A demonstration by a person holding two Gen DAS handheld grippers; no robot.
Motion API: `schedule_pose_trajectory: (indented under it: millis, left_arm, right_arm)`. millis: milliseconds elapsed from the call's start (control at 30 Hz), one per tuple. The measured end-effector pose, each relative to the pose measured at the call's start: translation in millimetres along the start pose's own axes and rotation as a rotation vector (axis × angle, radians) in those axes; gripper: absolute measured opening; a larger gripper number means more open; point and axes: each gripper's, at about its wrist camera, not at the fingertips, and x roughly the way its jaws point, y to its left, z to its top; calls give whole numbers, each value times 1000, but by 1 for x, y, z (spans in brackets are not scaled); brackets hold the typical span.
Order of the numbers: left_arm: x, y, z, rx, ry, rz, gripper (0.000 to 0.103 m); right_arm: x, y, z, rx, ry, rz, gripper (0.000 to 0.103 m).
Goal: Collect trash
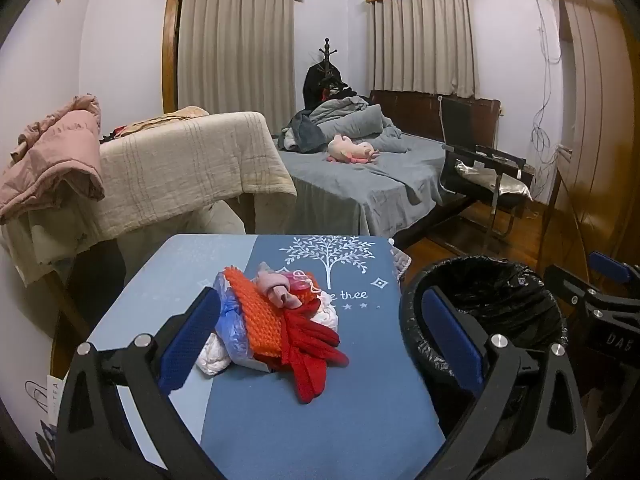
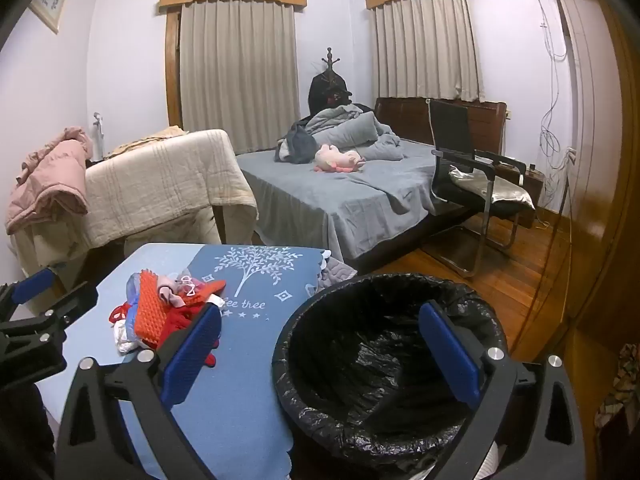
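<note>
My left gripper [image 1: 320, 340] and right gripper [image 2: 320, 344] both wide apart, empty, trash pile [image 1: 280, 320] on blue table [image 1: 300, 420], black-lined bin [image 2: 380, 360] beside.

The blue table [image 1: 320, 420] lies bare in front of and to the right of the pile [image 1: 280, 320], so a gripper can pass there. The bin [image 2: 400, 360] stands just beside the table's right edge, its mouth open with nothing over it. To the left, a draped blanket [image 1: 180, 168] crowds the table's far corner. Beyond the bin, bare floor [image 2: 520, 280] runs to the chair [image 2: 472, 176].
</note>
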Motion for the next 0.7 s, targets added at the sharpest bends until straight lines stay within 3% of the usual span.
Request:
schedule_pose_trajectory:
  millis: [700]
  left_arm:
    - [3, 2, -3, -5, -3, -1, 98]
  right_arm:
    - [1, 1, 0, 1, 3, 1, 97]
